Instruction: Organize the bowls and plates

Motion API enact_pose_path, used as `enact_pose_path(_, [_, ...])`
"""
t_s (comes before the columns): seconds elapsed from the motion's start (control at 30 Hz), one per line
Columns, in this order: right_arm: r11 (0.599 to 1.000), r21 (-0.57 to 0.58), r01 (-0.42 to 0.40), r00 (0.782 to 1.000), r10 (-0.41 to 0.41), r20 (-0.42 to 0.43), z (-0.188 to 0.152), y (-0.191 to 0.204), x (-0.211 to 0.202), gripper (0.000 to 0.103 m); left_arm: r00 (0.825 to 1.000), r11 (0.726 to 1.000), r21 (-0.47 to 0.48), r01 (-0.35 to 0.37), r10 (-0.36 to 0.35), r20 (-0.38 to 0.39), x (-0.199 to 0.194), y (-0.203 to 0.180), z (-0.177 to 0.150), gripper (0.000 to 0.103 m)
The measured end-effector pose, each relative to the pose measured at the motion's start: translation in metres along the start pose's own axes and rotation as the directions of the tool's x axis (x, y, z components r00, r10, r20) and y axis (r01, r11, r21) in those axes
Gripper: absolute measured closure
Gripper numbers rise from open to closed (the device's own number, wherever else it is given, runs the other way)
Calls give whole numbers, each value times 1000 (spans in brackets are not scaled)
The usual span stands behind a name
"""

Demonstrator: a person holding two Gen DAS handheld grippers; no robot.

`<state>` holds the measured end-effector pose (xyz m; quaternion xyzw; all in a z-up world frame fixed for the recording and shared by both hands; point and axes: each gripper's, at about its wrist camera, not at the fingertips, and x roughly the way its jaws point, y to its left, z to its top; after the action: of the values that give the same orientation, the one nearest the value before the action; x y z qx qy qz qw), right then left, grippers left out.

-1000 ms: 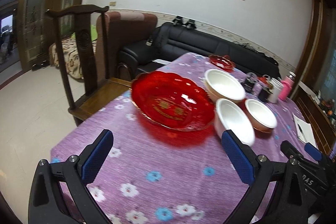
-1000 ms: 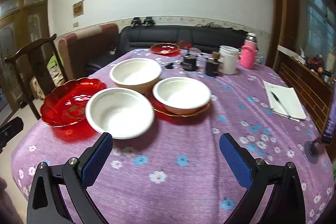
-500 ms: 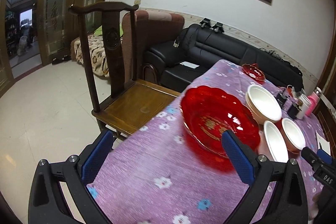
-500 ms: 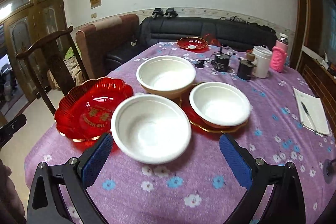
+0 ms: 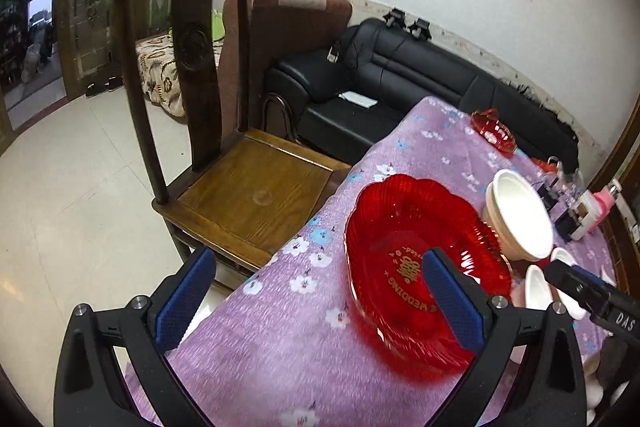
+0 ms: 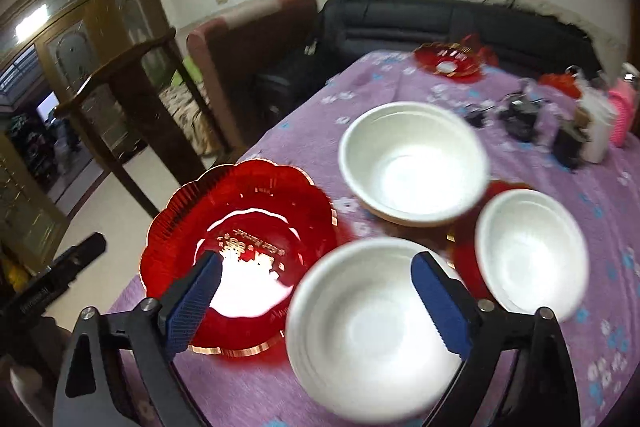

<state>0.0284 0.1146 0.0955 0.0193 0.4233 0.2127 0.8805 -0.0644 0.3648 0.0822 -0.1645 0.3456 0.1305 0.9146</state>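
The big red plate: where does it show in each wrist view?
Left wrist: big red plate lower right of centre, partly behind the left gripper's right finger.
Right wrist: big red plate lower left, behind the right gripper's left finger.
Shared landmark: the wooden chair beside the table.

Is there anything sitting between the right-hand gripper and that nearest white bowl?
Nothing visible does. The right gripper is open and the nearest white bowl lies just ahead of its fingers on the purple tablecloth. The big red plate sits off to the bowl's left, not in the path.
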Motion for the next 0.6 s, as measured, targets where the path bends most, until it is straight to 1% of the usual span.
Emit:
enact_pose_path(0.07, [1000, 9, -8, 999, 9, -41, 8, -1, 17, 15, 1000, 1000, 27, -10, 11, -20, 12, -7, 3, 0])
enact_pose_path(0.1, [1000, 16, -21, 998, 22, -64, 11, -2, 25, 16, 999, 999, 38, -12, 13, -31, 17, -11, 3, 0])
enact_pose_path(0.13, [999, 26, -29, 995, 31, -97, 14, -4, 34, 17, 999, 998, 55, -11, 14, -49, 25, -15, 3, 0])
enact_pose_path(0.2, [999, 37, -11, 993, 15, -114, 16, -6, 43, 18, 996, 997, 71, -18, 25, -90, 40, -20, 2, 0])
enact_pose_path(0.27, [999, 42, -7, 989, 13, -145, 20, -7, 54, 19, 992, 997, 73, -9, 18, -123, 50, -23, 3, 0])
enact_pose_path(0.33, [999, 46, 0, 986, 8, -164, 20, -7, 61, 19, 990, 997, 78, -1, 12, -139, 57, -27, 2, 0])
enact_pose_path(0.37, [999, 40, 2, 985, 5, -174, 20, -6, 65, 21, 990, 996, 84, 0, 12, -140, 59, -29, 2, 4])
enact_pose_path(0.4, [999, 36, 6, 984, 0, -180, 20, -5, 67, 24, 990, 996, 89, 0, 12, -141, 61, -30, 2, 14])
enact_pose_path(0.43, [1000, 21, 23, 984, -19, -177, 19, -3, 68, 31, 988, 995, 98, 2, 13, -151, 64, -32, 1, 21])
enact_pose_path(0.47, [1000, 14, 21, 983, -18, -182, 19, -3, 69, 44, 986, 995, 100, 8, 9, -164, 67, -33, 1, 38])
enact_pose_path(0.5, [1000, 12, 12, 981, -10, -193, 19, -2, 71, 52, 983, 995, 101, 22, -3, -186, 71, -35, 0, 59])
enact_pose_path(0.53, [1000, 14, 25, 978, -22, -208, 18, -4, 73, 64, 976, 994, 103, 36, -13, -218, 76, -37, -2, 68])
enact_pose_path(0.57, [999, 12, 43, 976, -39, -213, 18, -5, 73, 73, 975, 994, 107, 21, 4, -223, 79, -38, -3, 71])
enact_pose_path(0.6, [999, 9, 54, 976, -51, -210, 16, -6, 73, 79, 975, 994, 107, 14, 10, -222, 81, -39, -4, 73])
